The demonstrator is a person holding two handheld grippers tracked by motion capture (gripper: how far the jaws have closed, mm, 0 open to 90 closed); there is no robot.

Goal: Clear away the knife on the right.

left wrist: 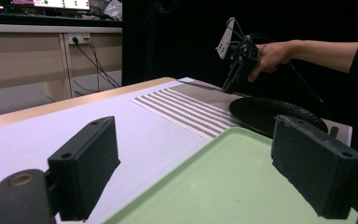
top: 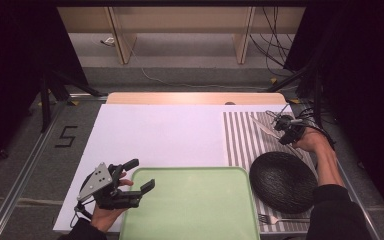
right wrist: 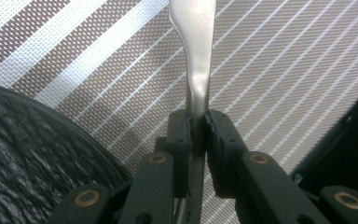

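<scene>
My right gripper (right wrist: 196,126) pinches the knife (right wrist: 196,51) tight near the far right corner of the striped mat (top: 240,135), ready to lift it. My left gripper (top: 141,176) waits spread wide at the green tray's (top: 195,210) left edge.

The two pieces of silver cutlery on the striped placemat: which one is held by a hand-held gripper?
The silver metal knife beyond the black round plate, clamped by the right hand-held gripper; the silver fork lies free near the table edge.

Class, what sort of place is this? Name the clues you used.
Probably a recording lab staged for table-setting: black curtains around a white table, loose cables behind, and a striped placemat with a black plate.
</scene>
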